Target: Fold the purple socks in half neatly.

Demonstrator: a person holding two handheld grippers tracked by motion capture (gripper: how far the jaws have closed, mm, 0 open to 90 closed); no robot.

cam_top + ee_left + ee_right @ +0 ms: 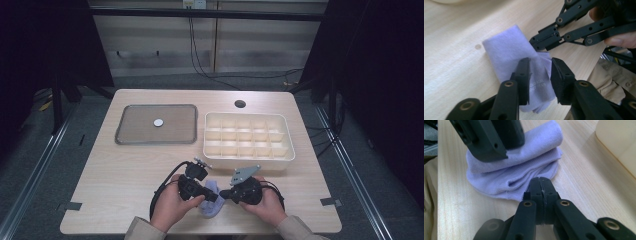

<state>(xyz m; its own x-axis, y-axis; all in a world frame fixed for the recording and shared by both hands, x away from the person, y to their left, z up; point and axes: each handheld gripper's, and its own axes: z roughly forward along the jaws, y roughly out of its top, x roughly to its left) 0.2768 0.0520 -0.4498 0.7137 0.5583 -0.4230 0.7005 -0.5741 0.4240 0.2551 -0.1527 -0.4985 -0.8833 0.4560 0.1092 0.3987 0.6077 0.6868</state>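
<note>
High view, desk: pale wood desk [125, 180] with a round hole [240, 104] near its far edge, on a grey carpeted floor; dark curtains hang at both sides and black cables trail down the far wall.
Tray: a grey rimmed tray [156, 140] lies far left, with 1 small pale disc [158, 122] on it.
Box: a cream divided box [248, 159] stands just right of the tray, its compartments in 3 rows.
Cloth, place: a folded lilac cloth [509, 52] lies at the near edge of the desk, between the 2 hands.
Cloth, axis: in the left gripper view its long side runs from the near edge away toward the tray side; the folded end points away, and the loose layered edges seem to face the person, though shadow blurs them.
Left tongs [539, 80]: spread, straddling the cloth's near part with no pad pressing on it.
Right tongs [541, 188]: pressed together, pinching the cloth's layered edge.
</note>
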